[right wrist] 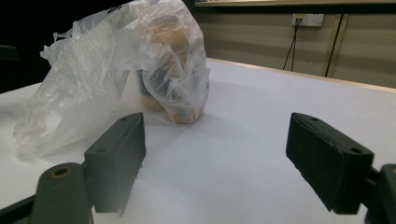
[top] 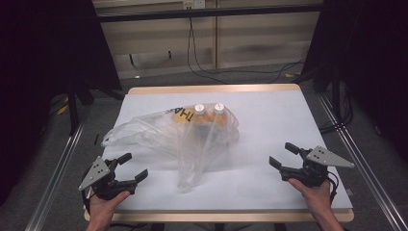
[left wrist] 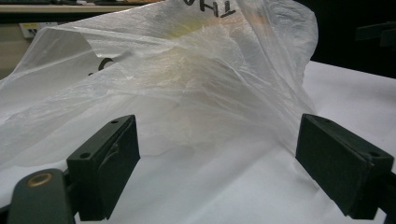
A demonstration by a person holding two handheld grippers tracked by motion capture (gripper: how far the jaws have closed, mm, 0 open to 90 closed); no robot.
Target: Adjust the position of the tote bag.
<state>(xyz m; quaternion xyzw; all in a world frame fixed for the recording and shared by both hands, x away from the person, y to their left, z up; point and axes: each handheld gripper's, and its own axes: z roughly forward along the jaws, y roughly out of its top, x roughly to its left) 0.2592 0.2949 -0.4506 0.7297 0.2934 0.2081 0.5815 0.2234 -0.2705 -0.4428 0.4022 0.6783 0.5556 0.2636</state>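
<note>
Both grippers sit close to the near edge of the desk (top: 269, 103), the left gripper (top: 129, 166) by its near left corner and the right gripper (top: 283, 155) by its near right corner, each with its jaws spread wide and nothing between them. Between them, nearer the middle and reaching toward the far edge, lies a clear plastic bag (top: 192, 132); from above, two white bottle caps (top: 199, 108) show at its far end beside black lettering. Seen from the left gripper, crinkled film (left wrist: 187, 79) rises just beyond the jaws, while the right gripper view shows the bag (right wrist: 135, 60) farther off, orange contents bulging inside.
</note>
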